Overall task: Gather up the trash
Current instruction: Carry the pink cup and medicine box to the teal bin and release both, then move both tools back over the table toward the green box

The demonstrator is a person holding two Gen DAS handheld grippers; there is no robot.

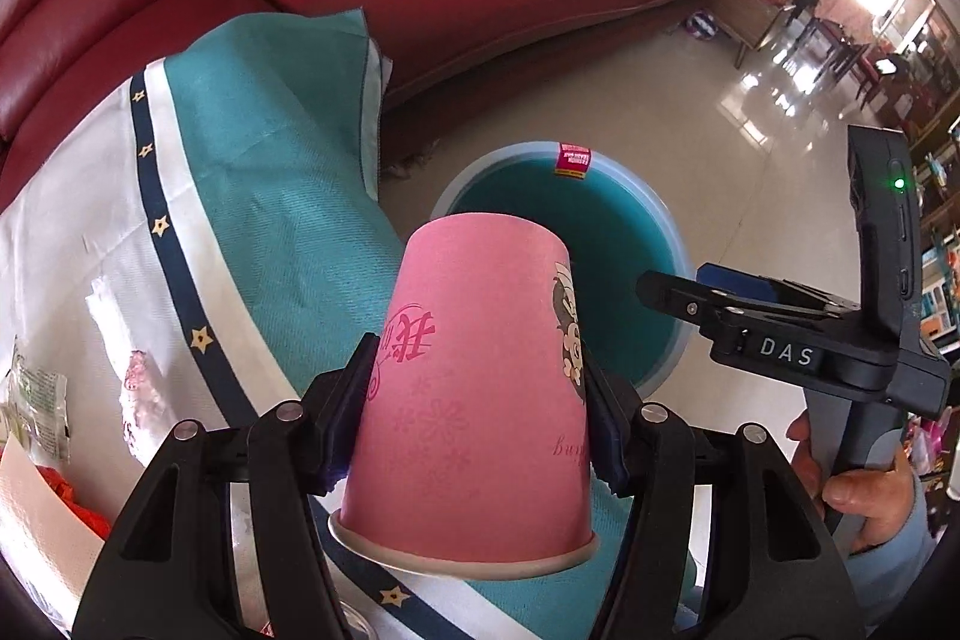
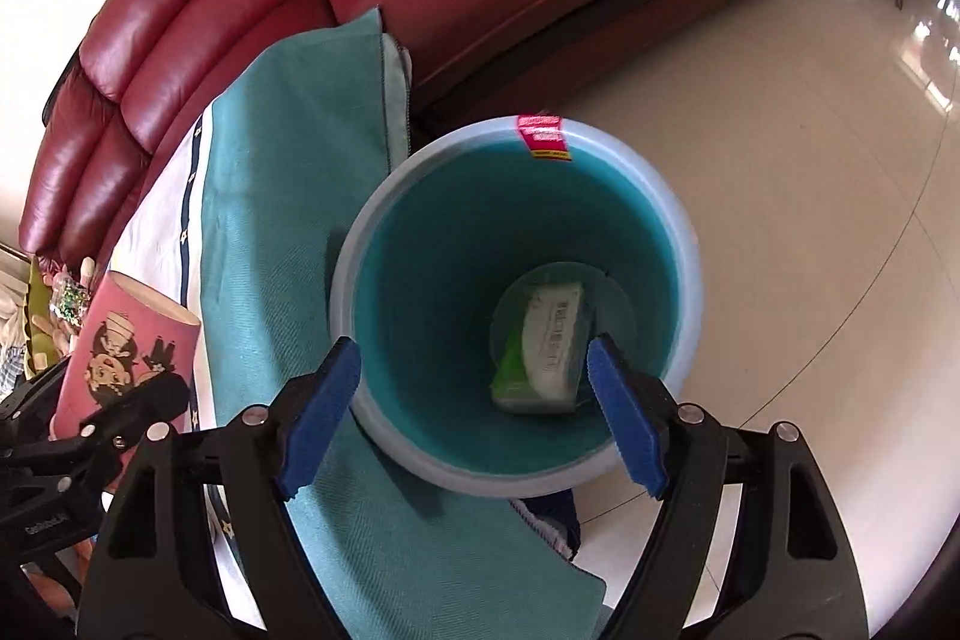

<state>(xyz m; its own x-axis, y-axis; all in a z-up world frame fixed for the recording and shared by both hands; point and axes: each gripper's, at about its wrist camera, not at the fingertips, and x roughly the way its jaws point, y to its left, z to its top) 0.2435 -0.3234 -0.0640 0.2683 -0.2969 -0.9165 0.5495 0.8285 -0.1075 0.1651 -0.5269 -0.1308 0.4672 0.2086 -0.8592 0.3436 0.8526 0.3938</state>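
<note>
Above the table (image 1: pixel 90 232), the left claw (image 1: pixel 480 418) squeezes an upside-down pink cup (image 1: pixel 474 400), ready to drop it in the bin (image 2: pixel 684 244) on the floor just right. The right claw (image 2: pixel 474 400) hangs wide open and empty over the bin, where a packet (image 2: pixel 540 358) already lies.

Pink paper cup (image 1: pixel 474 388) inverted, clamped; teal bin (image 2: pixel 516 292) upright on floor, green-white packet (image 2: pixel 543 352) inside.

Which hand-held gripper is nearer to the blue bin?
Right. The right hand-held gripper hangs open directly above the blue bin, which holds a wrapper. The left hand-held gripper holds a pink paper cup over the tablecloth beside it.
</note>
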